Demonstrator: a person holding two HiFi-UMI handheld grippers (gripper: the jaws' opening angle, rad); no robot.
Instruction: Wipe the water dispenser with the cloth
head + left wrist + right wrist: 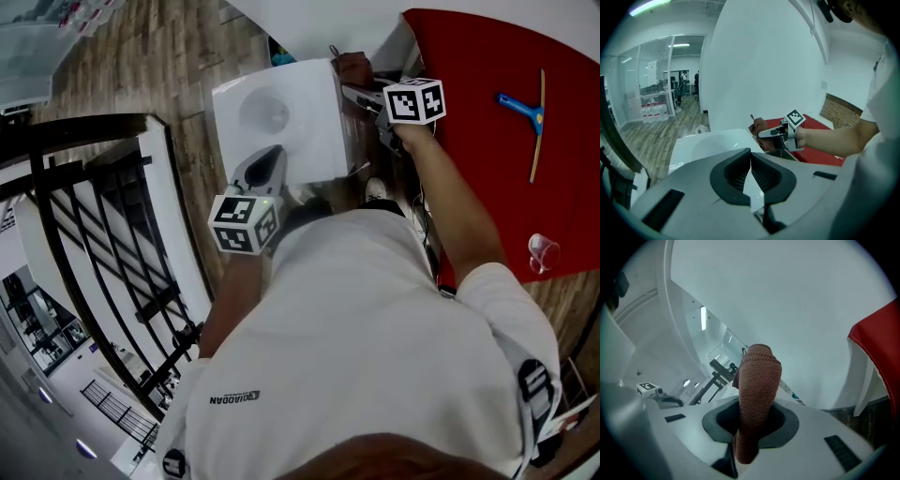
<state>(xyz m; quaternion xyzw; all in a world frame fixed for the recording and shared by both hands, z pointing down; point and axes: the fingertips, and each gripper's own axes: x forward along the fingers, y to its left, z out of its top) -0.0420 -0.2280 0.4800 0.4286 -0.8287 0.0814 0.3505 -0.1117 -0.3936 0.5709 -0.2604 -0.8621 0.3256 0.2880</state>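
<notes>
1. Where the head view looks down past the person's white shirt, one red table (478, 75) fills the upper right. It carries one squeegee and one cup.
2. One white water dispenser (300, 141) stands just left of the table, and its flat top has a shallow round recess.
3. There are two grippers. The left gripper (750, 152) hangs over the near edge of the dispenser's top. Its jaws are closed tip to tip with nothing between them. The right gripper (751, 427) is at the dispenser's far right corner, with its jaws clamped on the cloth.
4. The squeegee (536, 131) has a blue head and a pale handle. It lies flat on the table, well apart from both grippers.
5. One rust-brown cloth (758, 380) stands up out of the right jaws in a thick fold. In the head view the cloth (352, 67) sits at the far right corner of the dispenser's top. It is not clear whether it touches the dispenser.
6. The clear cup (544, 250) rests tilted near the table's near edge, and it is too small to show what it holds.
</notes>
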